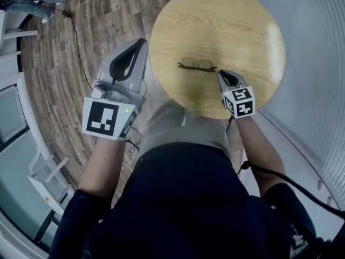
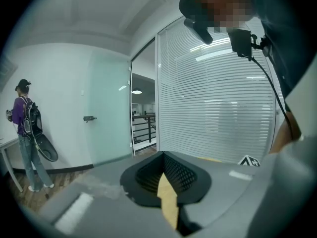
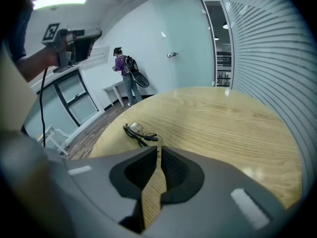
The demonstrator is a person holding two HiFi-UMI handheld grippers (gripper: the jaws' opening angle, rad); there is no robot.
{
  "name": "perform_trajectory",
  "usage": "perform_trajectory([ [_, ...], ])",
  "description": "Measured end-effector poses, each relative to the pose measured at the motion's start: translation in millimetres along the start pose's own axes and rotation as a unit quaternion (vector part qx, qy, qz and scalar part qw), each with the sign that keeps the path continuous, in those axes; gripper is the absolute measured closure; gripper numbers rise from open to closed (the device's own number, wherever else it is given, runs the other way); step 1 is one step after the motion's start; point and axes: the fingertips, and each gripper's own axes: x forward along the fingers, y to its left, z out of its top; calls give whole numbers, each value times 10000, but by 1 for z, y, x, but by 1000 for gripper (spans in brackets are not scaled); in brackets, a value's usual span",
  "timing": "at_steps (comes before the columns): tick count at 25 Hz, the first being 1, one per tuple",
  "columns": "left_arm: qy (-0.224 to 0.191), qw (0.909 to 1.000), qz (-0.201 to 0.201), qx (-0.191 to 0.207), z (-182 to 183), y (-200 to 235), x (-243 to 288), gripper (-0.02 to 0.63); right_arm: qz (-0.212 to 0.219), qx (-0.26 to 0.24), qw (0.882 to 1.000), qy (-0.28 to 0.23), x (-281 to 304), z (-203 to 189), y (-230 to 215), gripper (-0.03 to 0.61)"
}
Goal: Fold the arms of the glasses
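The left gripper [image 1: 141,43] hung off the table's [image 1: 237,20] left edge, jaws clenched on nothing. The right gripper [image 1: 220,74], also closed and empty, sat over the near rim. Just beyond its tips lay the glasses [image 1: 197,65], arms perhaps folded but too small to tell. Open wood ran on to the far rim.

We count one pair of glasses [image 1: 197,65] and one round wooden counter [image 1: 237,31] that carries it. There are two claws, the left claw [image 1: 137,46] and the right claw [image 1: 220,74], and two marker cubes, the left cube [image 1: 103,117] and the right cube [image 1: 239,102]. Farther in the room we count one standing person [image 3: 124,66] and one white table [image 3: 114,89].
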Motion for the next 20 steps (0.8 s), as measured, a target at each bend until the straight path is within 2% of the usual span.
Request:
perform_trajectory([
  [8, -196, 9997, -60, 102, 30, -8, -24, 611, -208, 23, 9996, -191, -37, 19, 14, 540],
  [13, -462, 9986, -118, 211, 48, -17, -32, 611, -391, 3, 9981, -485, -63, 34, 15, 540],
  [20, -805, 9965, -159, 142, 68, -27, -45, 611, -617, 16, 9940, -906, -93, 44, 17, 540],
])
